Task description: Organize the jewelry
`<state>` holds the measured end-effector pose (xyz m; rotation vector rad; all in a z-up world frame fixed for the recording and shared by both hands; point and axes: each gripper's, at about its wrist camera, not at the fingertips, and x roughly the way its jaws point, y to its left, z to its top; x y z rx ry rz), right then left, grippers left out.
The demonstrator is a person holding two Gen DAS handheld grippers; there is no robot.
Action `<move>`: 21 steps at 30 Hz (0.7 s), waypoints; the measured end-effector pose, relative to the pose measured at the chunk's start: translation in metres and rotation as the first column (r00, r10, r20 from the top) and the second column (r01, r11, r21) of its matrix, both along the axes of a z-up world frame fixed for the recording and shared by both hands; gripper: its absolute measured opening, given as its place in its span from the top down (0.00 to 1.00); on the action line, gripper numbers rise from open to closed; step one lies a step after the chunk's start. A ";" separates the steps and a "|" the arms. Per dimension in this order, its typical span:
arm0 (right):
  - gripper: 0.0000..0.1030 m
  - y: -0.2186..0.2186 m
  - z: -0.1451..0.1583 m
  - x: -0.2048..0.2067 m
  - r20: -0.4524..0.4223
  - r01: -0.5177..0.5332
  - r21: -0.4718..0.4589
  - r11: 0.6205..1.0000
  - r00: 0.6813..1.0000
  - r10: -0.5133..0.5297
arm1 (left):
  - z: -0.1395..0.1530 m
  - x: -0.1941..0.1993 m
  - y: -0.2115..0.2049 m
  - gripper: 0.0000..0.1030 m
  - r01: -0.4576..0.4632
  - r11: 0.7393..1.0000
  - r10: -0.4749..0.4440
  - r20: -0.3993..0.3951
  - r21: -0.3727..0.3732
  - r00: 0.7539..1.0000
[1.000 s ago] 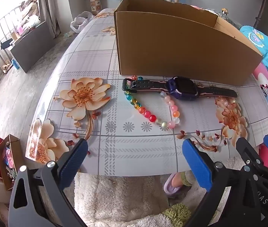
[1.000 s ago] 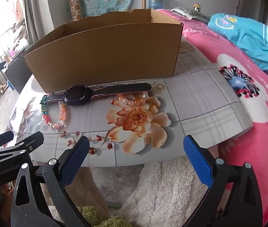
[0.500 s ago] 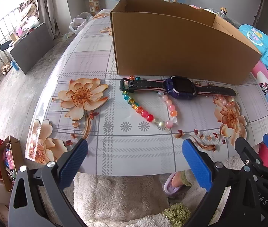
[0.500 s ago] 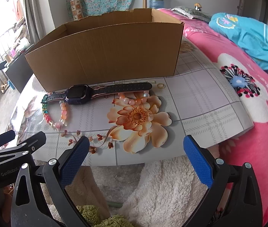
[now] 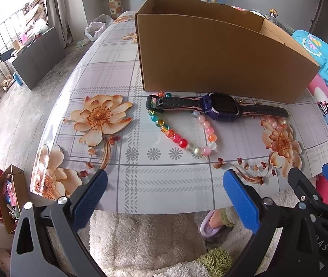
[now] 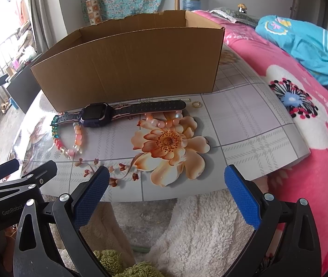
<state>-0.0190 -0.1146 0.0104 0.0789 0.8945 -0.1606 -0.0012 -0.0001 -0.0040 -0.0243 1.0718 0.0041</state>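
A dark purple smartwatch (image 5: 221, 109) lies flat with its strap stretched out straight, ahead of the left gripper (image 5: 164, 196) and a little to its right, close against the front wall of an open cardboard box (image 5: 210, 57). A bracelet of multicoloured beads (image 5: 180, 142) loops toward the left gripper from under the watch strap, its near end lying between the watch and the gripper's spread blue pads (image 5: 90, 198). A second bracelet of pale pink and peach beads (image 6: 164, 121) sits just beyond the printed orange flower, ahead of the right gripper (image 6: 167, 196) and touching the far end of the strap. A small gold ring (image 6: 195, 104) rests just past the strap's tip, ahead and slightly right of the right gripper, with a tiny pale metallic piece (image 6: 184, 99) beside it that is too small to make out. All of these lie on the floral-patterned table cover (image 5: 164, 173), whose near edge sits just ahead of both grippers. The left gripper hangs released, jaws wide apart and holding nothing, short of the table edge; the right gripper is likewise spread wide and empty, beside the left one. Below both grippers is a white fluffy rug (image 6: 198, 230), and a foot in a lilac slipper (image 5: 212, 225) shows under the table edge. To the right of the right gripper a pink flowered blanket (image 6: 302, 120) covers a bed, with a turquoise garment (image 6: 302, 43) on it.
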 end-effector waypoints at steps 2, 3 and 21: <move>0.07 0.000 0.000 0.000 0.000 0.000 -0.001 1.000 1.000 0.000 | 0.000 0.000 0.000 0.05 -0.001 1.000 0.001 -0.001 -0.002 1.000; 0.07 0.000 0.000 0.000 0.000 0.000 -0.001 1.000 1.000 0.000 | 0.000 0.000 0.001 0.05 -0.002 1.000 0.002 -0.002 -0.002 1.000; 0.07 -0.002 0.001 -0.001 -0.001 0.003 -0.003 1.000 1.000 -0.003 | -0.002 0.002 0.003 0.05 -0.007 1.000 0.007 -0.007 -0.002 1.000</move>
